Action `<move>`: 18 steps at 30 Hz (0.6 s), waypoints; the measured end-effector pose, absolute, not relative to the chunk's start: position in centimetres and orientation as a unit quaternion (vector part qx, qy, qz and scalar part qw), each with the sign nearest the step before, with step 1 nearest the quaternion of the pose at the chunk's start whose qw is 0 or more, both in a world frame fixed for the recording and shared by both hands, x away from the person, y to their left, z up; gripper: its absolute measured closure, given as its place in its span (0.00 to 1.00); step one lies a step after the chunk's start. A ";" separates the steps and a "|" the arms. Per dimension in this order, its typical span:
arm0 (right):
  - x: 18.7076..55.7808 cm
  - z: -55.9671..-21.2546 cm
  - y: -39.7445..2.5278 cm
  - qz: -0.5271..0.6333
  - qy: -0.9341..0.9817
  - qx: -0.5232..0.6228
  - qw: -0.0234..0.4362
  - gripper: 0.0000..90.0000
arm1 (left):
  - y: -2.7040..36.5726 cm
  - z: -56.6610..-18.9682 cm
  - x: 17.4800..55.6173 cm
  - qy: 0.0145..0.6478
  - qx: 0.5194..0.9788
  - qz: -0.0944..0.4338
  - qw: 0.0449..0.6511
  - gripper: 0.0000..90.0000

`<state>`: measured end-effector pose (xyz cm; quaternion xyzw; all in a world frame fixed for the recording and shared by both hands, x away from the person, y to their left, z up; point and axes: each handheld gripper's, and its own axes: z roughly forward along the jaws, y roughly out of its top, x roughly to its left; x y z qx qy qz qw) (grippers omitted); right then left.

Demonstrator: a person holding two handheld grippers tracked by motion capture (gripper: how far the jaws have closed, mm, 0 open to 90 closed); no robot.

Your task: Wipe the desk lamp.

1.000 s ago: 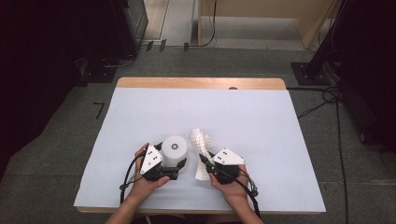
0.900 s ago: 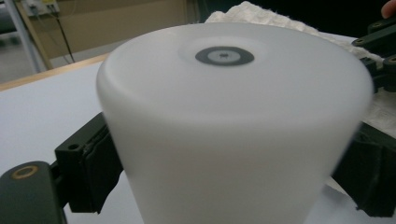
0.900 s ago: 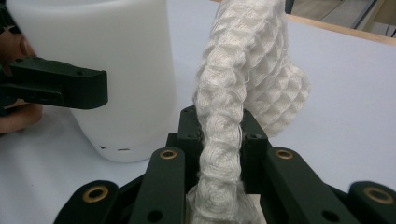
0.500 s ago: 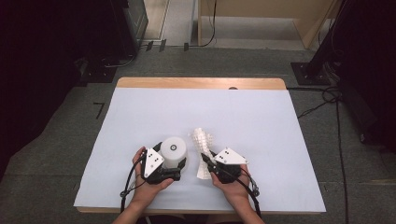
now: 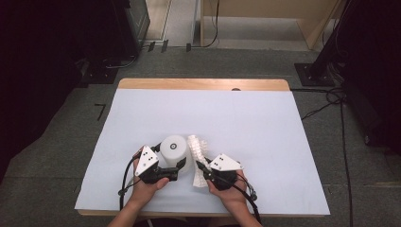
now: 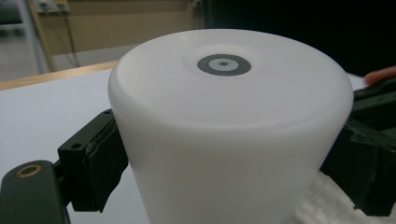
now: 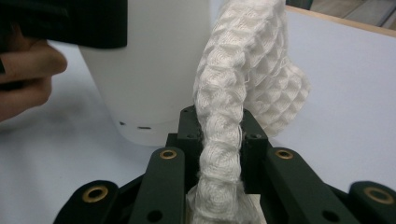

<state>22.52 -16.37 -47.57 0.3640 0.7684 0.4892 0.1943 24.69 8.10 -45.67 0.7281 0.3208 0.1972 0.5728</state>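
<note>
While the left gripper (image 5: 178,166) clamps the white cylinder (image 5: 173,150) from both sides, the right gripper (image 5: 202,168) pinches a white waffle-weave cloth (image 5: 197,153) that stands just beside the cylinder at its 3 o'clock. Both sit near the table's (image 5: 265,123) 6 o'clock edge. Toward 12 o'clock the white table cover lies bare up to the wooden far edge (image 5: 203,84).

A cylinder (image 5: 173,150) stands upright on the desk (image 5: 246,118), near its front edge and left of centre. Just to its right a cloth (image 5: 197,158) stretches from front to back. The left tool (image 5: 178,166) sits in front of the cylinder with a jaw on either side, and the right tool (image 5: 202,166) sits at the cloth's front end.
</note>
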 end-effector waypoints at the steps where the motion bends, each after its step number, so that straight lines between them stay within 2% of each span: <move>1: 22.4 -47.6 -16.1 0.489 0.771 0.359 0.194 0.85 | 8.2 -45.6 24.7 0.316 0.729 0.192 0.576 0.10; 5: 21.9 -47.4 -15.4 0.492 0.772 0.351 0.197 0.85 | 7.8 -45.7 24.6 0.306 0.739 0.189 0.569 0.10; 13: 21.4 -44.9 -16.8 0.530 0.741 0.347 0.224 0.85 | 6.9 -46.2 24.5 0.293 0.754 0.186 0.558 0.10; 18: 21.4 -46.4 -15.8 0.503 0.758 0.356 0.213 0.85 | 7.3 -45.6 24.7 0.307 0.738 0.189 0.570 0.10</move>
